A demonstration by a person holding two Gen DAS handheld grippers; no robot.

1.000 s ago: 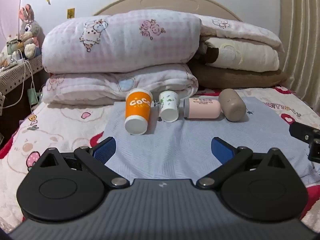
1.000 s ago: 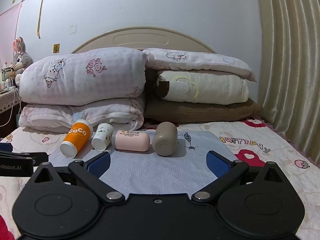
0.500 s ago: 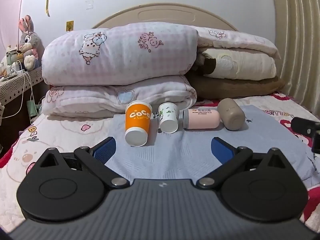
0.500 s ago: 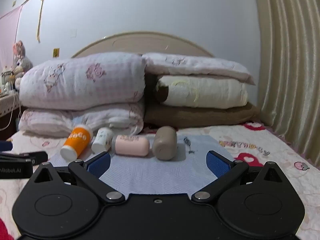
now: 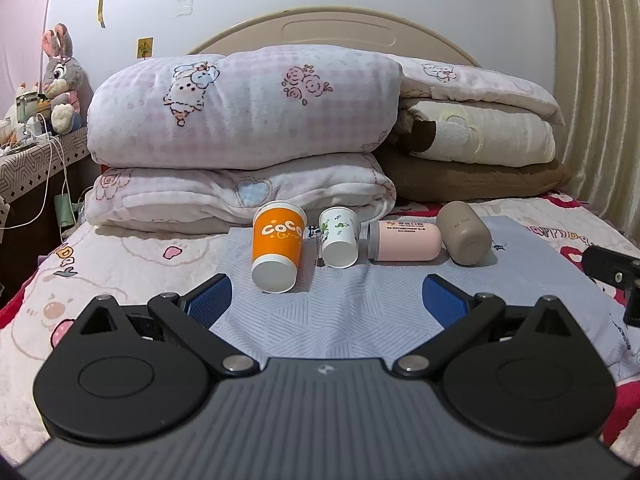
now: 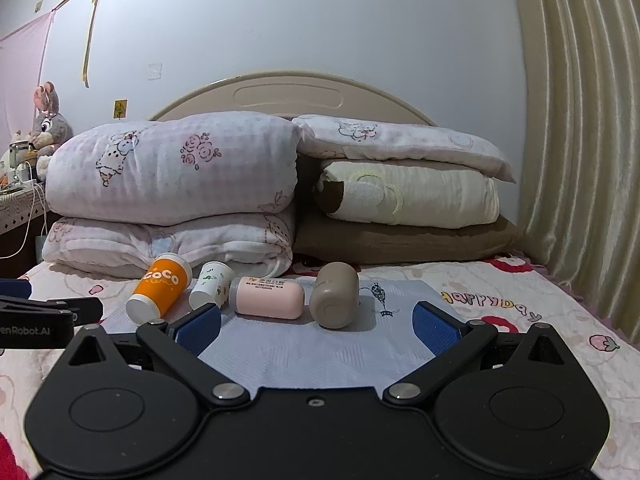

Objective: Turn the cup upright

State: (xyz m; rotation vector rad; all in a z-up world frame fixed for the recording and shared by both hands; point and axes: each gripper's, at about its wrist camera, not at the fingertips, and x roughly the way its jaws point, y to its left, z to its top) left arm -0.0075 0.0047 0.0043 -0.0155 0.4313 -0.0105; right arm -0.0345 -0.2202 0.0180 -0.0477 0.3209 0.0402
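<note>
Pre-grasp stage, nothing picked yet. Four cups lie on their sides in a row on the grey mat [image 5: 360, 312] mid-bed, near the pillows: orange cup [image 5: 277, 252], white cup [image 5: 339, 237], pink cup [image 5: 404, 240], tan cup [image 5: 464, 239]. Left gripper [image 5: 324, 298] and right gripper [image 6: 318, 322] hover short of the row, jaws released, wide apart, empty. Next move likely: advance on one cup, straddle its body, clamp, rotate upright.

Ahead of the gripper, folded pink quilts [image 5: 240, 120] and brown-cream blankets [image 5: 476, 148] stack against the headboard [image 5: 332, 32]. Far left, a plush bunny [image 5: 60, 76] sits on a nightstand [image 5: 28, 160]. Curtains [image 6: 580, 140] hang right.
</note>
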